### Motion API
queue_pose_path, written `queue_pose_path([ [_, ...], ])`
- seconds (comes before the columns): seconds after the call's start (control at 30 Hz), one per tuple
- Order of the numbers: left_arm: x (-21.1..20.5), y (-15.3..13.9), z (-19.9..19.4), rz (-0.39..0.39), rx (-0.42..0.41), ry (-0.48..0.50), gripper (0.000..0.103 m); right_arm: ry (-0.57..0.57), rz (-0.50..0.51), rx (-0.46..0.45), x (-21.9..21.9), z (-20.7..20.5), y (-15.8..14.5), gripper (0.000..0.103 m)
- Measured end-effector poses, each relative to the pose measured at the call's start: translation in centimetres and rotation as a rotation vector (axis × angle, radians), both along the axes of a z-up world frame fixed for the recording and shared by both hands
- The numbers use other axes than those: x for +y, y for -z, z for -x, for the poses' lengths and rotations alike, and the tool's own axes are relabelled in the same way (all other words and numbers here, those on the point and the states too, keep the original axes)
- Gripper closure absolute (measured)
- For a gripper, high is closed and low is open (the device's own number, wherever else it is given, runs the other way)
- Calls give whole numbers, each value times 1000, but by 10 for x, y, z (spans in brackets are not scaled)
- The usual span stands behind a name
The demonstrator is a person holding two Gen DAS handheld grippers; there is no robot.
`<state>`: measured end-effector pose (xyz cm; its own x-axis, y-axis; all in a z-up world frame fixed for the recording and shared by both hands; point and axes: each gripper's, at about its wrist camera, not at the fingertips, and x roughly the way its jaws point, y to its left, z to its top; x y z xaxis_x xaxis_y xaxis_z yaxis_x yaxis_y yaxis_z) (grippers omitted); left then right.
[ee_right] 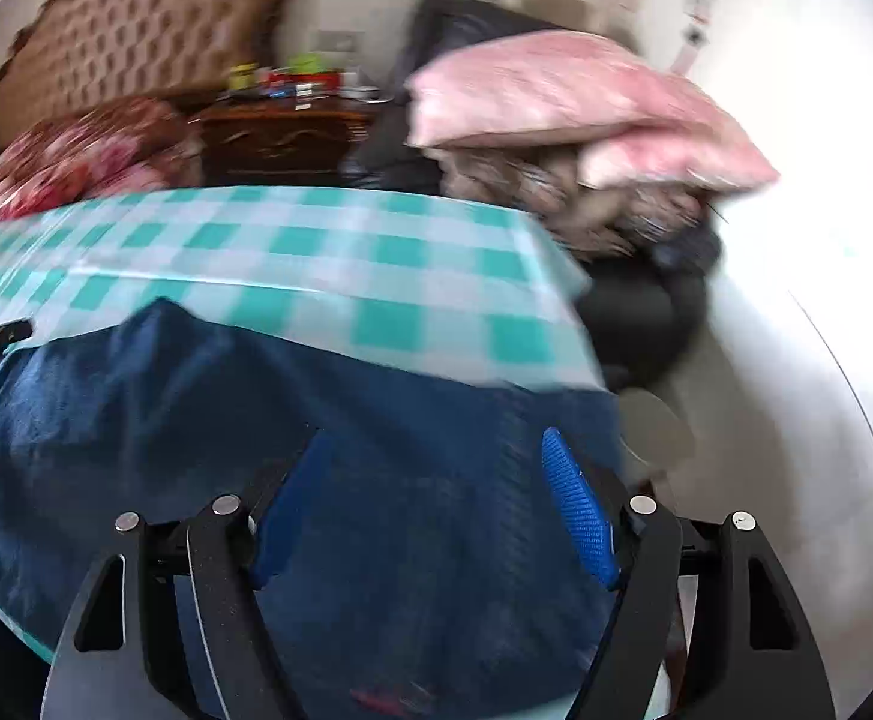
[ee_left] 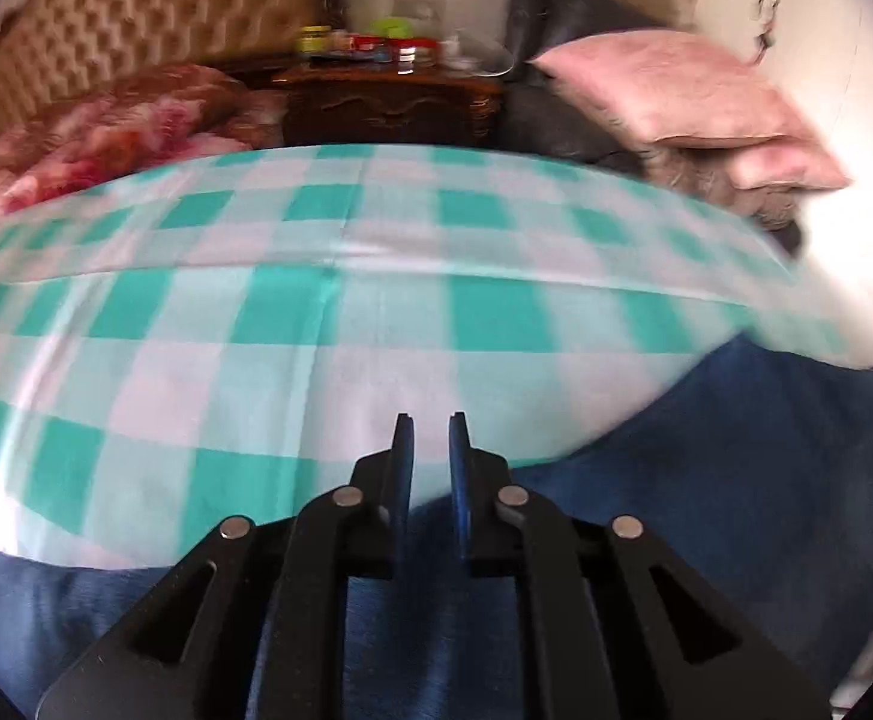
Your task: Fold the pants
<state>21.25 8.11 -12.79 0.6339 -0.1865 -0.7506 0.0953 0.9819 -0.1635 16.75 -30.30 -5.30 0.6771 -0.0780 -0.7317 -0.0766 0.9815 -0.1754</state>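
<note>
Denim pants (ee_right: 328, 468) lie on the near part of a surface covered by a green-and-white checked cloth (ee_left: 328, 300), one edge reaching the cloth's right end. Left gripper (ee_left: 431, 426): jaws drawn nearly together with a narrow gap at the tips; blue fabric shows below them — whether it is pinched cannot be told. Right gripper (ee_right: 436, 450): jaws spread wide above the denim, blue pads (ee_right: 580, 516) clear of it. Beyond stand a nightstand (ee_left: 388, 102) and pink pillows (ee_right: 556, 102).

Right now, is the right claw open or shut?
Open. In its own view the right claw has its two blue pads set far apart above the blue pants, with no cloth pinched between them.
</note>
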Motion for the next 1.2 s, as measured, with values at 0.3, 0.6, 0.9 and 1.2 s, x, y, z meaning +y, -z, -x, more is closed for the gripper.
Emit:
queue_pose_path([
  [0.3, -8, -16, -10, -29, -32, -37, 66, -75, -2, 86, 28, -61, 45, 33],
  [0.6, -62, -2, 12, 0, -1, 101, 69, 64, -43, 43, -42, -53, 53, 53],
  [0.9, -108, 0, 16, -96, 8, 149, 70, 390, -152, -7, -134, 12, 31, 24],
  [1.2, -95, -37, 133, 69, -102, 220, 68, 457, -433, 83, -190, 89, 51, 34],
])
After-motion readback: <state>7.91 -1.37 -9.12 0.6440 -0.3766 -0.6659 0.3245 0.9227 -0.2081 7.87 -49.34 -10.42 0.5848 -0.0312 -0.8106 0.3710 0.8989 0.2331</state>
